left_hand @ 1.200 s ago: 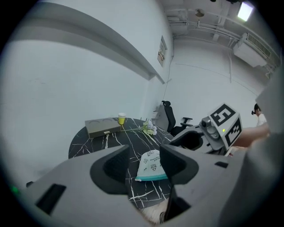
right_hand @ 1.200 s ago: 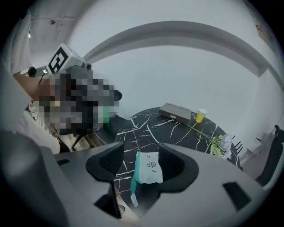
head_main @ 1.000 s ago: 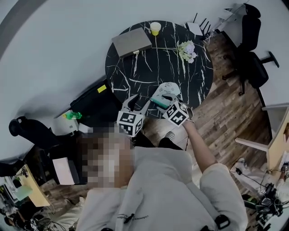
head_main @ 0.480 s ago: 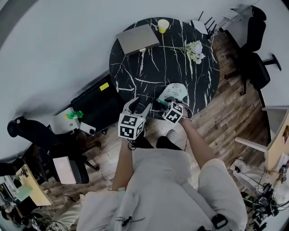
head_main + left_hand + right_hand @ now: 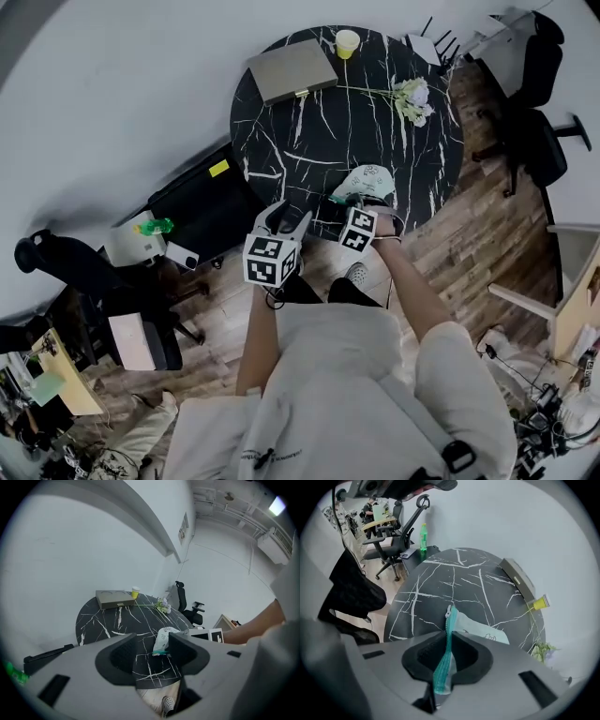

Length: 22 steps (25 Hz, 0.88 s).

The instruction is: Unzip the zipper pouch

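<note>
At the near edge of the table (image 5: 309, 131), mid-frame, the right gripper (image 5: 353, 202) has just closed on the pouch (image 5: 368, 178) by its teal zip (image 5: 449, 634); it runs away up-frame; the left gripper (image 5: 286, 217), open and empty, faces the pull (image 5: 157, 654).

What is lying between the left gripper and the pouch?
Only bare table, seen in the left gripper view between the open left gripper and the pouch.

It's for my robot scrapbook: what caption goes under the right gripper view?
The right gripper, jaws just closing, pinches the zipper pouch by its teal zipper over the black marble table.
</note>
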{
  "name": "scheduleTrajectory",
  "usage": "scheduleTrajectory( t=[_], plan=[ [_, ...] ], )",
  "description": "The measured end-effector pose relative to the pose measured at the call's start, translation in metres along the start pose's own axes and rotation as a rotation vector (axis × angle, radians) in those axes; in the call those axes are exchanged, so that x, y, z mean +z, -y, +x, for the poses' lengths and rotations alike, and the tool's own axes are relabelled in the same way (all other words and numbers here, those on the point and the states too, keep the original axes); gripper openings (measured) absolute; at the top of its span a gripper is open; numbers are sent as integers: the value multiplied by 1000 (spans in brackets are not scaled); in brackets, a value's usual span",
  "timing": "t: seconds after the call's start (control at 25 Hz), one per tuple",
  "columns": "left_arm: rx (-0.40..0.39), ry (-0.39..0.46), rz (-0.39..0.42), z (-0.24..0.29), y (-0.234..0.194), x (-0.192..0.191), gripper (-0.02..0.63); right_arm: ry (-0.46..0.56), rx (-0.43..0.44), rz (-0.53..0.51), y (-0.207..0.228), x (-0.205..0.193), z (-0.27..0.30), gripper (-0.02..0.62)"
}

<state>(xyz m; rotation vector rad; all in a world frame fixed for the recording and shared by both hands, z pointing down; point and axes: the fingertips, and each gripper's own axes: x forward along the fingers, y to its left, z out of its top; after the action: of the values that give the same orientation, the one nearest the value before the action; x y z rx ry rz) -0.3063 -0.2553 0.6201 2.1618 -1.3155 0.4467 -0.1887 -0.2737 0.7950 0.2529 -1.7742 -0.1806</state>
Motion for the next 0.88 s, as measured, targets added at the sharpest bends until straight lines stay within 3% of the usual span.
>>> scheduleTrajectory(
  t=[0.28, 0.64, 0.88],
  plan=[
    [7, 12, -24, 3, 14, -2, 222, 28, 13, -7, 6, -1, -10, 25],
    [-12, 40, 5, 13, 50, 10, 222, 133, 16, 97, 21, -1, -51, 23],
    [-17, 56, 25, 16, 71, 15, 222, 193, 0, 111, 37, -8, -81, 23]
  ],
)
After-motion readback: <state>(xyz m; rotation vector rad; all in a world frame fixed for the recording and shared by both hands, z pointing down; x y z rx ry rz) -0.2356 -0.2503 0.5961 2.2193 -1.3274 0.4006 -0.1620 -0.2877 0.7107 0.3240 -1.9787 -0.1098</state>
